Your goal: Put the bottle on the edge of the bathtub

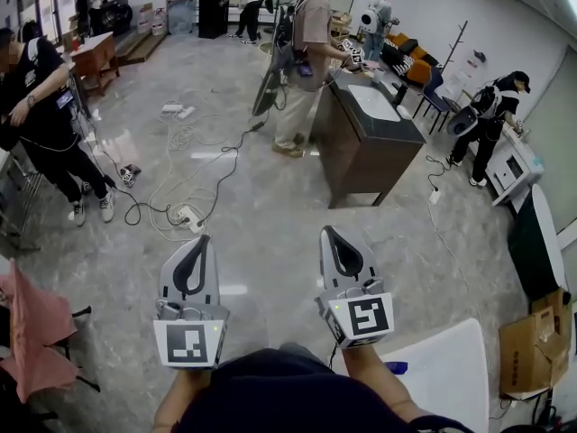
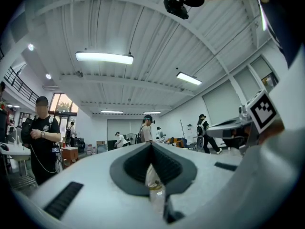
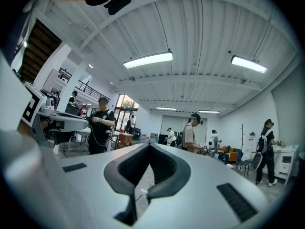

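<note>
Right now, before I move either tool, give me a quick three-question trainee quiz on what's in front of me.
1. True or false: the left tool and right tool both have their jaws together.
2. What lies on the floor ahead? A) cables B) a bottle C) a towel
3. What colour is the cloth at the head view's lower left?
Key: 1 true; 2 A; 3 pink.

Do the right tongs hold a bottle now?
No, the right tongs are shut tip to tip, with only floor visible through their gap.
</note>
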